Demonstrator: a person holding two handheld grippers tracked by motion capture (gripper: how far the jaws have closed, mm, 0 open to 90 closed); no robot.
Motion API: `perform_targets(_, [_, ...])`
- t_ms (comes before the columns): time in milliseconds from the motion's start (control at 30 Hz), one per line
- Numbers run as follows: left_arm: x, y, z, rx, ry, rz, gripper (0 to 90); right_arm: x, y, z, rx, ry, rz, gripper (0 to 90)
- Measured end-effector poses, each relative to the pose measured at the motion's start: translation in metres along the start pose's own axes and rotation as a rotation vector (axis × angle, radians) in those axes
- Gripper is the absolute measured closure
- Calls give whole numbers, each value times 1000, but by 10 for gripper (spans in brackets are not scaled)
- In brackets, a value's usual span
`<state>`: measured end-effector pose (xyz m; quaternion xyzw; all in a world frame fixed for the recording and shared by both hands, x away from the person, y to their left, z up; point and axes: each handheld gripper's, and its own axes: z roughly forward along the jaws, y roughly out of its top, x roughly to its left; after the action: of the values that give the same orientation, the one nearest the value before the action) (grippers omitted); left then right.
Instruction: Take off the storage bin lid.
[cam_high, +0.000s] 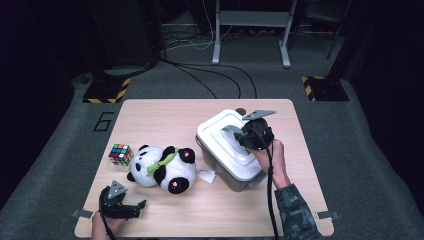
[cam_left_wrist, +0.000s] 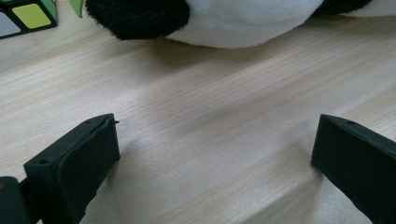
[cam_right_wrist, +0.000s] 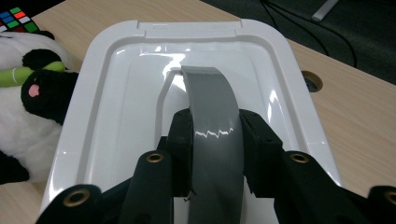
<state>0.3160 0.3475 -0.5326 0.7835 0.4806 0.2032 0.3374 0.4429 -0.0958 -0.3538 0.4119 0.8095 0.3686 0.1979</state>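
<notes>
A white lidded storage box (cam_high: 220, 137) stands on the right half of the wooden table (cam_high: 210, 210). Its grey arched handle (cam_right_wrist: 212, 116) rises from the white lid (cam_right_wrist: 116, 93). My right gripper (cam_right_wrist: 215, 128) is shut on that handle, one black pad pressed to each side of it; the same gripper (cam_high: 252, 136) sits over the lid. A plush panda (cam_high: 162, 167) with a green bow lies left of the box. My left gripper (cam_high: 132, 207) rests low near the table's front left corner, open (cam_left_wrist: 215, 149), with bare wood between its jaws and the panda (cam_left_wrist: 224, 21) just beyond.
A colour puzzle cube (cam_high: 120, 154) sits left of the panda, its corner (cam_left_wrist: 25, 16) also in the left gripper view. A small white tag (cam_high: 206, 176) lies between panda and box. A round hole (cam_right_wrist: 312, 81) pierces the table behind the box. Cables and stand legs cover the floor beyond.
</notes>
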Motion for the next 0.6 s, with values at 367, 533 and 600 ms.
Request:
perform_targets(367, [0,0,0,0,-2,0,4,-7,6,-14,-21,-20,-8,674])
perform_targets(533, [0,0,0,0,-2,-1,4,-14,8,-21,-27,-35,-6,674])
perform_targets(600, [0,0,0,1,-2,0,4,-15,8,-22,-26,-37,-14,673])
